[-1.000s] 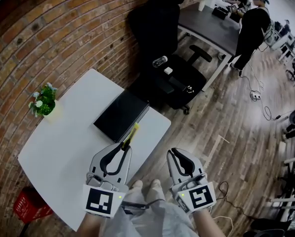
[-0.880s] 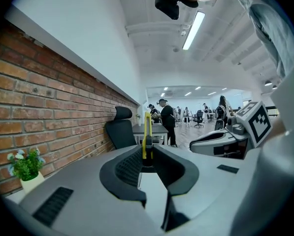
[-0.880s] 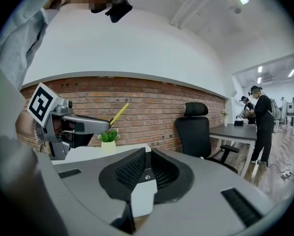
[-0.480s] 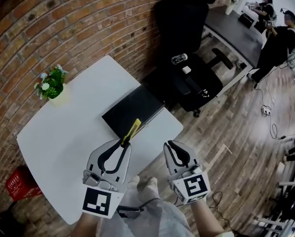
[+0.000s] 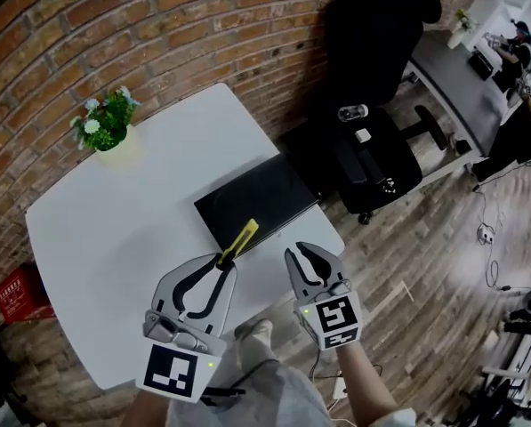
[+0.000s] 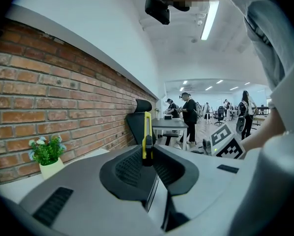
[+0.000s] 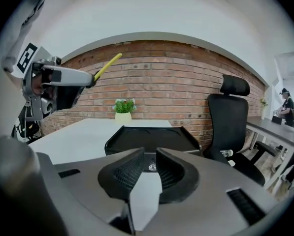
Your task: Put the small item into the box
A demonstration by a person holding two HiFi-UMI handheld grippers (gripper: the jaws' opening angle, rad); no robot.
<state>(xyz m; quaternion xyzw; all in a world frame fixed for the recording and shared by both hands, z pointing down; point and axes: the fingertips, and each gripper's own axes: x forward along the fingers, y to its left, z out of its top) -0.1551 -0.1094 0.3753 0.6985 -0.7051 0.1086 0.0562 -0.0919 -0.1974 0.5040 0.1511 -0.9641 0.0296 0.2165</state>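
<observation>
The left gripper (image 5: 219,262) has its jaws shut tight on the thin yellow cutter (image 5: 241,237). The cutter sticks out past the tips and points toward the black box (image 5: 265,194) on the white worktop (image 5: 114,229). The right gripper (image 5: 302,253) has its jaws a little apart, with nothing in them.

A red brick wall (image 5: 158,25) runs behind a white table (image 5: 114,229) bearing a small potted plant (image 5: 105,121), with a black office chair (image 5: 372,52) on the wooden plank floor (image 5: 425,256), a grey desk (image 5: 456,74) beyond, and a strip light (image 6: 209,19) on the white ceiling
</observation>
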